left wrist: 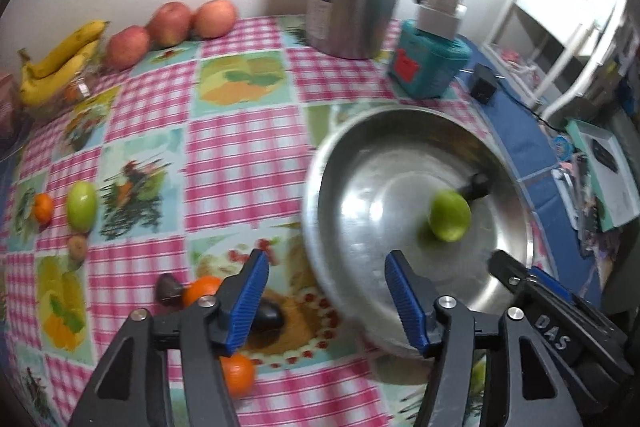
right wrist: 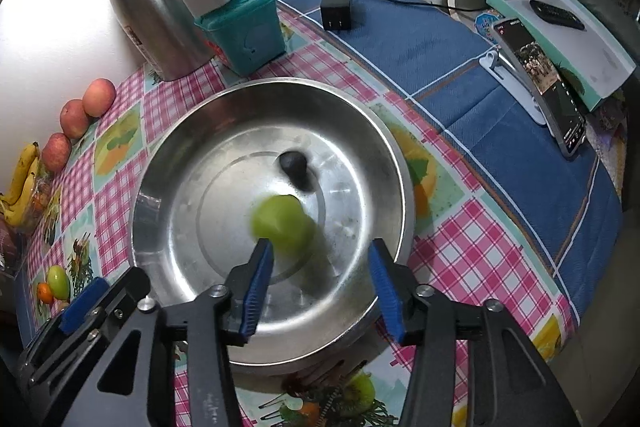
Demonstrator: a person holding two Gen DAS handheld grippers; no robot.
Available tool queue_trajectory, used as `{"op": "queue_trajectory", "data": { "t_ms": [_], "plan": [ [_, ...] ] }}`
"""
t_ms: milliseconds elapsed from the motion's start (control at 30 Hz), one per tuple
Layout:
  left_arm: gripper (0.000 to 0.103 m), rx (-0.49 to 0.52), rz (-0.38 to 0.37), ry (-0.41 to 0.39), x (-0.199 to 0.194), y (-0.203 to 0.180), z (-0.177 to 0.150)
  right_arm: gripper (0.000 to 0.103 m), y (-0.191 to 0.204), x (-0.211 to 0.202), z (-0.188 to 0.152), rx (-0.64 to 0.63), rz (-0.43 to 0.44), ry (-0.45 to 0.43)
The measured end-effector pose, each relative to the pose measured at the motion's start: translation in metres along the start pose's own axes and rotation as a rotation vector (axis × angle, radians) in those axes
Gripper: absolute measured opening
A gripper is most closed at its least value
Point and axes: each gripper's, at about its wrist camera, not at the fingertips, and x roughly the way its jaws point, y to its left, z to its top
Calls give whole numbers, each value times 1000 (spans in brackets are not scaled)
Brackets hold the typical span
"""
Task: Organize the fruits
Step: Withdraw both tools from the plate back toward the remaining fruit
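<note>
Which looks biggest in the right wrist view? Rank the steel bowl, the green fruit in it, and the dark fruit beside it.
1. steel bowl
2. green fruit, blurred, so its outline is unsure
3. dark fruit

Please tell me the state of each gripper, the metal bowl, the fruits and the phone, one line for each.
left gripper: open, empty, over the tablecloth by the bowl's rim.
right gripper: open, empty, above the bowl.
metal bowl: upright, holds two fruits.
green fruit: inside the bowl, blurred.
dark fruit: inside the bowl.
second green fruit: outside, on the tablecloth.
phone: screen lit, leaning on a stand.
</note>
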Motion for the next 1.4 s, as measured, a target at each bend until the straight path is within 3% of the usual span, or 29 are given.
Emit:
{"op": "queue_trajectory", "data": {
  "t_ms": [300,667,967,1200,1267,1300,1400],
  "plan": [
    [100,-156,175,-1,-10,62,-8,66,14,-4,-12,-78,-1,-15],
    [103,-220,391,28,-18,115,-27,82,38,-11,-30,-188,2,-45],
    [103,-253,432,10,-32,137,-43,83,50,-17,-45,-234,31,-58],
    [103,-261,397,1,-41,144,-48,83,57,-21,-55,-261,28,-64],
    [103,-266,390,-2,-44,146,-50,92,59,-22,-57,-265,24,-74],
    [103,-269,384,-2,-44,147,-50,101,60,-23,-58,-268,19,-79],
    [103,-276,363,-3,-47,151,-52,102,62,-26,-61,-272,22,-90]
  ]
}}
